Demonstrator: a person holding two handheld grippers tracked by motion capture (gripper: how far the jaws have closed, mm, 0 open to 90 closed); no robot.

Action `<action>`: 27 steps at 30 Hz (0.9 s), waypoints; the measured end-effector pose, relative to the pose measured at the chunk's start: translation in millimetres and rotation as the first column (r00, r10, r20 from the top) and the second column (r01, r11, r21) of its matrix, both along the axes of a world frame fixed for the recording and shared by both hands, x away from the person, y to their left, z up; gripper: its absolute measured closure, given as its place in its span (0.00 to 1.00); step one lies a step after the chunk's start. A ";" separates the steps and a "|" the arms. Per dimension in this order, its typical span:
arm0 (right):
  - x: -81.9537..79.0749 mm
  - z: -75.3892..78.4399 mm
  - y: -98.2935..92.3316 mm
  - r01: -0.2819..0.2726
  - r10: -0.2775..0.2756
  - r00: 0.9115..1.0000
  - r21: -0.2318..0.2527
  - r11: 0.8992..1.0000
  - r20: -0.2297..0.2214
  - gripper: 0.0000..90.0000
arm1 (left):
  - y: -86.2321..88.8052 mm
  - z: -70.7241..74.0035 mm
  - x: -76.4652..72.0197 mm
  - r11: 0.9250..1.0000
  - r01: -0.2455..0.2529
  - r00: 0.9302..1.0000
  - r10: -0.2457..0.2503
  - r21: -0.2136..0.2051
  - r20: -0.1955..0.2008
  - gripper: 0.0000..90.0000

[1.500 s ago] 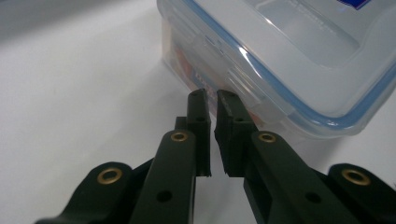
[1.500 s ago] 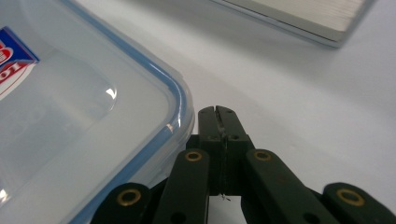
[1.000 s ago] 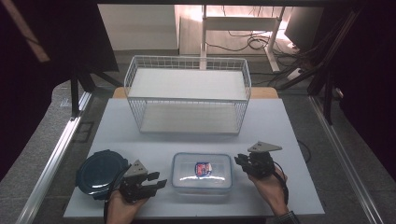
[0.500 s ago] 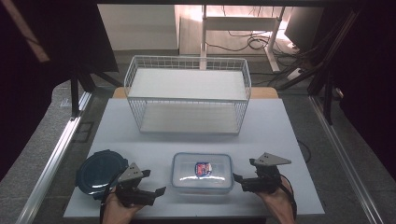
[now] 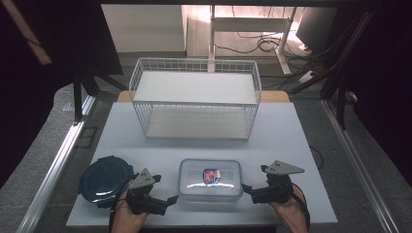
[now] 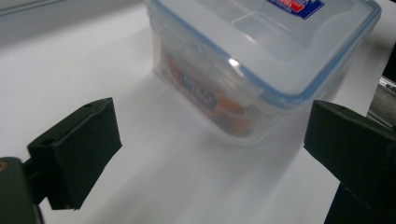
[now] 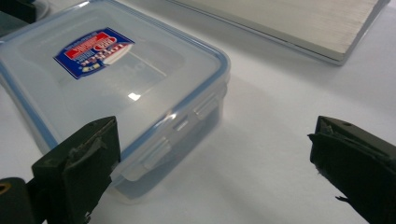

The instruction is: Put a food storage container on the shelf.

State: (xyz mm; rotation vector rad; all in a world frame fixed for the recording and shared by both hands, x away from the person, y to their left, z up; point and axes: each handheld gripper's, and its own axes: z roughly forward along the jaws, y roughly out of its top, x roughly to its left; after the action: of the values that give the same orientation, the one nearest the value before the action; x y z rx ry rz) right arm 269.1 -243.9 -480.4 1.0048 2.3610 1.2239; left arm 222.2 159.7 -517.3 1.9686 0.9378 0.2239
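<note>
Worktop [image 5: 301,145]: white board carrying everything; bare surface around the box.
Basket [image 5: 194,99]: white wire, at the far middle of the worktop, well apart from both claws.
Dish [image 5: 104,177]: dark, round, near the front left corner, just beside the left claw.
Box [image 5: 210,179]: clear, rectangular, blue-rimmed lid with a red and blue label, lid on; it sits flat at the front middle of the worktop, between the two claws and held by neither.
Left claw [image 5: 163,204]: released; its jaws have just been opening and stand wide, aimed at the box's left end, nothing between them. In the left gripper view [image 6: 205,154] the box corner lies ahead of the pads, apart from them.
Right claw [image 5: 248,190]: released too; jaws have just been opening, wide, near the box's right end, nothing gripped. In the right gripper view [image 7: 210,158] the lid's side latch [image 7: 156,151] lies ahead of the left-hand pad.
Risk, slip: the box's walls look smooth, so a pinch on a corner could let it skid or twist.
Risk, latch: a pad catching the latch could pop the lid.
Risk, uneven lift: one claw rising first would tip the box.
</note>
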 end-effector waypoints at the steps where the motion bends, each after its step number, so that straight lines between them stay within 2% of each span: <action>1: -0.3 0.7 0.6 -0.002 0.002 1.000 0.006 1.000 0.000 0.02 | -1.7 1.4 1.4 1.000 0.005 1.000 -0.005 -0.002 -0.001 0.03; 5: -0.6 4.0 4.6 -0.012 0.012 1.000 0.025 1.000 -0.007 0.02 | -8.1 11.8 10.3 0.999 0.032 0.999 -0.033 -0.025 -0.026 0.05; 8: -0.9 6.9 8.6 -0.021 0.022 0.999 0.037 0.999 -0.031 0.02 | -14.7 18.4 19.4 0.999 0.041 0.998 -0.042 -0.028 -0.043 0.06; 13: 1.4 6.1 18.0 -0.019 0.020 0.997 0.011 1.000 -0.072 0.01 | -26.7 19.1 34.4 0.999 0.049 0.995 -0.050 -0.016 -0.088 0.04; 16: 4.4 3.3 25.3 -0.027 0.026 0.993 0.000 1.000 -0.115 0.00 | -33.4 15.0 43.6 0.998 0.070 0.989 -0.069 -0.003 -0.130 0.03; 17: 5.0 2.5 27.8 -0.032 0.031 0.992 -0.002 0.999 -0.122 0.00 | -35.1 12.9 46.4 0.997 0.074 0.987 -0.075 -0.010 -0.142 0.01; 20: 9.4 -0.1 33.8 -0.051 0.049 0.987 -0.008 0.999 -0.154 0.00 | -35.7 6.2 54.9 0.994 0.086 0.975 -0.099 -0.071 -0.198 0.00; 22: 14.0 -3.4 36.1 -0.058 0.059 0.977 0.009 0.998 -0.203 0.00 | -34.3 1.5 59.1 0.989 0.096 0.965 -0.120 -0.111 -0.232 0.00; 23: 16.7 -5.9 36.8 -0.065 0.068 0.971 0.022 0.998 -0.228 0.00 | -34.0 -1.5 61.1 0.985 0.105 0.956 -0.138 -0.137 -0.258 0.00; 24: 19.3 -8.5 36.9 -0.069 0.079 0.961 0.046 0.997 -0.266 0.00 | -34.5 -4.4 62.3 0.981 0.114 0.946 -0.156 -0.158 -0.283 0.00; 25: 22.6 -11.7 37.1 -0.077 0.096 0.946 0.073 0.994 -0.308 0.00 | -33.9 -6.8 62.9 0.978 0.107 0.941 -0.157 -0.178 -0.299 0.00; 26: 25.3 -15.3 37.5 -0.079 0.111 0.928 0.104 0.991 -0.355 0.00 | -33.3 -7.8 62.9 0.977 0.106 0.939 -0.160 -0.186 -0.303 0.00; 27: 26.6 -17.2 37.6 -0.083 0.122 0.917 0.117 0.990 -0.380 0.00 | -32.6 -8.7 63.0 0.975 0.107 0.936 -0.165 -0.193 -0.311 0.00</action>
State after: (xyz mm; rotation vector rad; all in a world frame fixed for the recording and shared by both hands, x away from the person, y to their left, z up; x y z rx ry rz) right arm 295.7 -206.2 -497.6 1.2703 2.7026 1.2894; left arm 285.2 127.1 -526.0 1.9298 0.9857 -0.2644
